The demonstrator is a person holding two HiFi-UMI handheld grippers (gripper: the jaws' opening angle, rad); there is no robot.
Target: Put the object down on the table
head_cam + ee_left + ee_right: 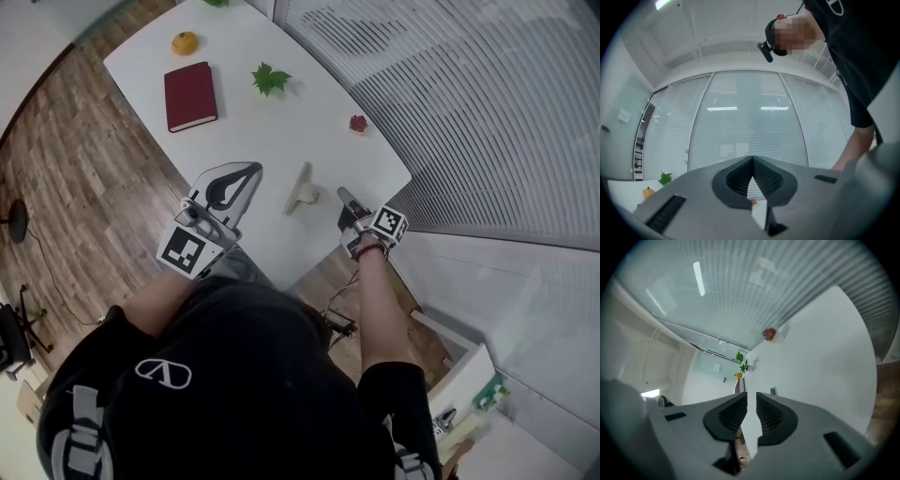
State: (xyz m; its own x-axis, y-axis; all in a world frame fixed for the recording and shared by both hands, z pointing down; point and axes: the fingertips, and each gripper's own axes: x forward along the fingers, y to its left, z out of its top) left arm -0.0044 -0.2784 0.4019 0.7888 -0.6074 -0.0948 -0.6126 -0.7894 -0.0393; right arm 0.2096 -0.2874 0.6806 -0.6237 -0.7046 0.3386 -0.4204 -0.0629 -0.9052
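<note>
A pale beige, slim object point(301, 188) lies on the white table point(253, 131) near its front edge, apart from both grippers. My right gripper point(341, 193) hovers just to the right of it, over the table's front corner. Its jaws stand a narrow slit apart with only the white tabletop showing between them point(751, 394). My left gripper point(253, 169) is to the left of the object, tilted up towards the window. Its fingertips meet and hold nothing point(752, 158).
Farther back on the table are a dark red book point(190, 96), an orange point(185, 42), a green leaf point(270, 79) and a small red thing point(358, 123). A window with blinds point(469, 112) runs along the right. Wooden floor point(66, 178) lies to the left.
</note>
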